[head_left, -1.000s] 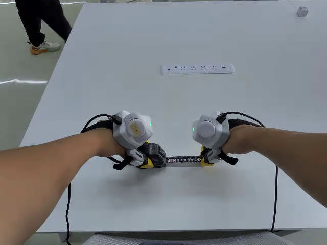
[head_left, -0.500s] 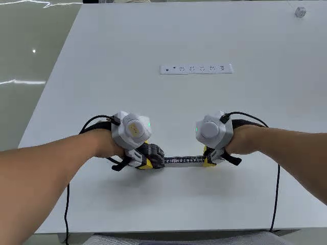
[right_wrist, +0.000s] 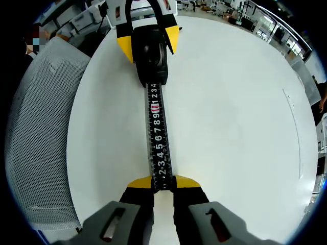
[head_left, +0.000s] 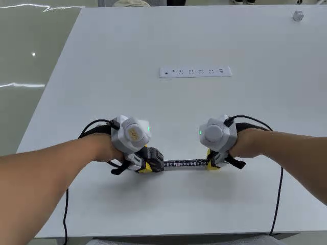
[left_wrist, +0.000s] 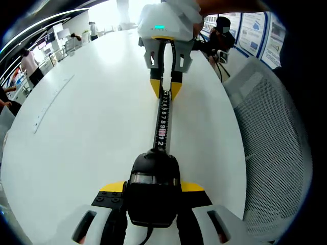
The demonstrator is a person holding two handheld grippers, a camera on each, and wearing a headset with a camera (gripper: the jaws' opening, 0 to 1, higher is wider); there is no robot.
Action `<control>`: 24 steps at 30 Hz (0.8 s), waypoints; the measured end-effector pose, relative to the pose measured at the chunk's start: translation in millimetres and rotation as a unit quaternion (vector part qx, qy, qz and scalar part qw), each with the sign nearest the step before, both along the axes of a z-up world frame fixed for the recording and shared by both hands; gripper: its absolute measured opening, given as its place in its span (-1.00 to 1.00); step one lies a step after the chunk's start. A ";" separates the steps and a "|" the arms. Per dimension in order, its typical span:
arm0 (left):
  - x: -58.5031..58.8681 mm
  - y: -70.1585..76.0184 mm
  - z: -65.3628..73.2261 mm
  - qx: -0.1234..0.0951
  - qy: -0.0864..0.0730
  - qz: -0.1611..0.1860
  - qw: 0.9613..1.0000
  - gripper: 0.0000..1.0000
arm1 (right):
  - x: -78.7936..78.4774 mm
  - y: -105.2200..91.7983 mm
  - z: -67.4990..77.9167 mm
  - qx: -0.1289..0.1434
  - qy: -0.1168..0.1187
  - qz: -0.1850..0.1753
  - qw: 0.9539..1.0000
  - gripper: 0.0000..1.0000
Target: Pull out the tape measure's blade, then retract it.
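- Tape measure [left_wrist: 153, 178], black, sits at the near side of the white table [head_left: 153, 41], clamped between the left gripper's [head_left: 144, 164] yellow-tipped jaws.
- Right gripper [right_wrist: 162, 182] is pinched onto the end of the blade [right_wrist: 156, 127], which runs straight across the tabletop between the two grippers, numbers facing up.
- Power strip [head_left: 195, 72] lies well beyond them, farther up the table.

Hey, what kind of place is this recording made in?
Probably an open-plan office or lab: a large white table carrying a power strip, a mesh office chair beside it, and wall posters in the background.
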State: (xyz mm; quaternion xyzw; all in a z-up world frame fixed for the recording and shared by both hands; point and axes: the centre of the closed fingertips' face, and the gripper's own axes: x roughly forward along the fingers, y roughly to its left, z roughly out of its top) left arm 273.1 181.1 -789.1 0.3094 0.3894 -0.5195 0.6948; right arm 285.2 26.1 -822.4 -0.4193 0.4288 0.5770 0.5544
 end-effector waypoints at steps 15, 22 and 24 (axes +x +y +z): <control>1.0 -0.4 0.2 0.001 -0.010 -0.006 1.000 -0.34 | 0.6 -11.8 0.7 -0.001 0.001 -0.007 1.000 -0.75; 0.7 -0.4 0.0 0.001 -0.008 -0.006 1.000 -0.34 | 0.1 -16.2 1.0 -0.002 0.000 -0.010 1.000 -0.75; 0.5 -0.5 0.1 0.002 -0.008 -0.007 1.000 -0.34 | 0.8 -17.5 0.8 -0.002 0.000 -0.012 1.000 -0.75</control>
